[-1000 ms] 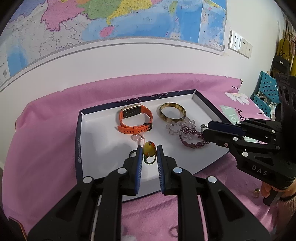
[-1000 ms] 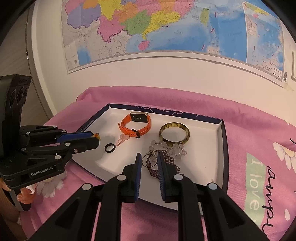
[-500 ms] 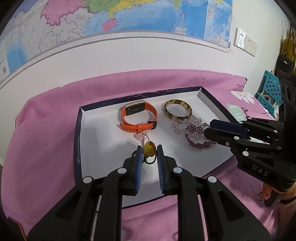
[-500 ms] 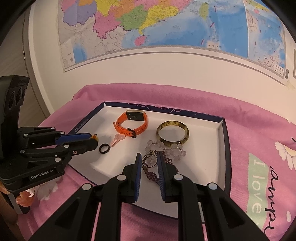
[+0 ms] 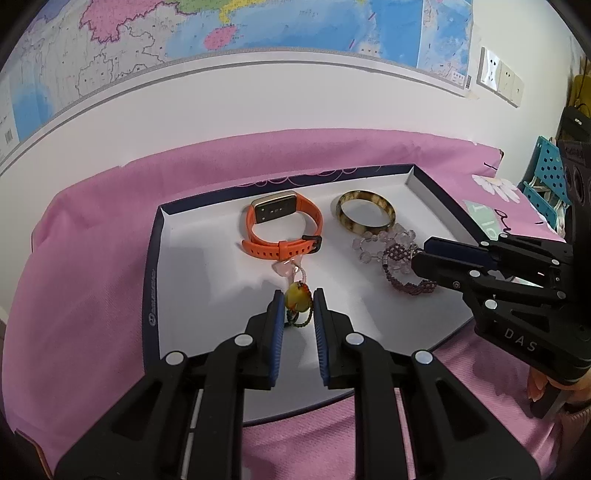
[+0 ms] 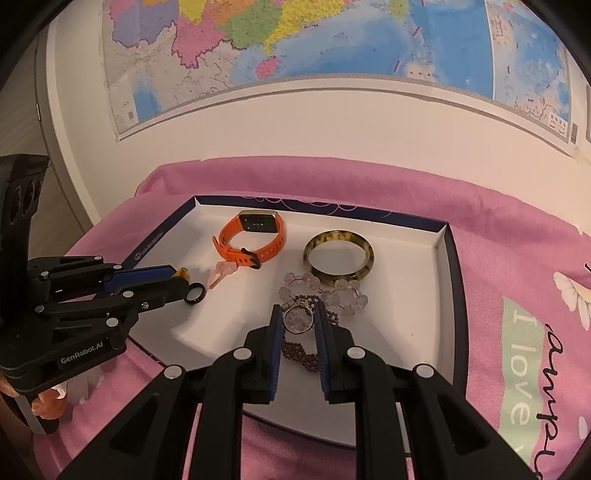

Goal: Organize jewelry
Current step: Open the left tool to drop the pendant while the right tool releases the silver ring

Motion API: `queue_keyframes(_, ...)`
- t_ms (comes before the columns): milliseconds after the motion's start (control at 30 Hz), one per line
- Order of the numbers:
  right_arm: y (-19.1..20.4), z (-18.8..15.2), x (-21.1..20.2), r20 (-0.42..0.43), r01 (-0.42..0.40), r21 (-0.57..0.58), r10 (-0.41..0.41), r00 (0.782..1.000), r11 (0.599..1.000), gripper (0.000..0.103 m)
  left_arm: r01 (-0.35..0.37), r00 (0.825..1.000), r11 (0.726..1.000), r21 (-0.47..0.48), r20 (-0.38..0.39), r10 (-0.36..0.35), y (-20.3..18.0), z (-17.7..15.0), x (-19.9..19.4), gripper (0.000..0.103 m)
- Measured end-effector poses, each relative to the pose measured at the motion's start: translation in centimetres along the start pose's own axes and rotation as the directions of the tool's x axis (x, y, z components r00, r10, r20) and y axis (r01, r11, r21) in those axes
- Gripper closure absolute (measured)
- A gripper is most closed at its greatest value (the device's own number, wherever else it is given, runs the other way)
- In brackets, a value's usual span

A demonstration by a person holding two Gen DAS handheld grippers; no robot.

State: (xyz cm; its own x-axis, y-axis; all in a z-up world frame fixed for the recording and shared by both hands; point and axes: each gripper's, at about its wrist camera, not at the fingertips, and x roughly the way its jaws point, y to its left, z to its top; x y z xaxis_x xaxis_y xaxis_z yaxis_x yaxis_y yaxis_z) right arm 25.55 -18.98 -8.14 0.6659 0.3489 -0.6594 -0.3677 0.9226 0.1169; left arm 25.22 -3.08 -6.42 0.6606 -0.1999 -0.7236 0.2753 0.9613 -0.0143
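A white tray (image 5: 207,273) with a dark rim lies on the pink cloth. It holds an orange watch (image 5: 282,229), a tortoiseshell bangle (image 5: 365,218), a clear bead bracelet (image 5: 373,245), a dark purple bead bracelet (image 5: 406,273), a pink charm (image 5: 286,266) and a black ring (image 6: 195,294). My left gripper (image 5: 298,300) is shut on a yellow bead pendant (image 5: 297,298) above the tray's near middle. My right gripper (image 6: 297,317) is shut on a silver ring (image 6: 297,318) above the purple bracelet (image 6: 300,352). The tray (image 6: 406,291) also shows in the right wrist view.
A wall with a map (image 5: 258,33) stands behind the table. Wall sockets (image 5: 498,79) and a teal perforated rack (image 5: 545,184) are at the right. The pink cloth (image 6: 517,258) carries a green printed patch (image 6: 524,369) right of the tray.
Both grippers have drawn back and risen a little from the tray, each still holding its piece. The tray's items have not moved.
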Motion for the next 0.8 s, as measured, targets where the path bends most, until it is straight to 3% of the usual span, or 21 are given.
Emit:
queue_keyframes(367,-0.1,0.0,0.1,0.000,0.012,0.010,-0.012,1.000,1.000,0.086,-0.012,1.000,1.000,-0.006,-0.013,0.011,0.3,-0.2,0.8,0.085)
queue_keyframes(500,-0.2,-0.1,0.0,0.005,0.009,0.015,-0.009,1.000,1.000,0.085,-0.016,1.000,1.000,-0.005,-0.002,0.016,0.2,-0.4,0.5,0.074)
queue_keyframes(633,-0.5,-0.2,-0.4,0.022,0.000,0.031,0.000,1.000,1.000,0.069,-0.015,1.000,1.000,-0.008,0.011,0.015,0.4,-0.5,0.1,0.068)
queue_keyframes(800,-0.5,-0.4,-1.1,0.036,-0.004,0.038,0.002,0.999,0.999,0.065,-0.033,0.999,0.999,0.001,0.036,0.033,0.3,-0.8,-0.9,0.061)
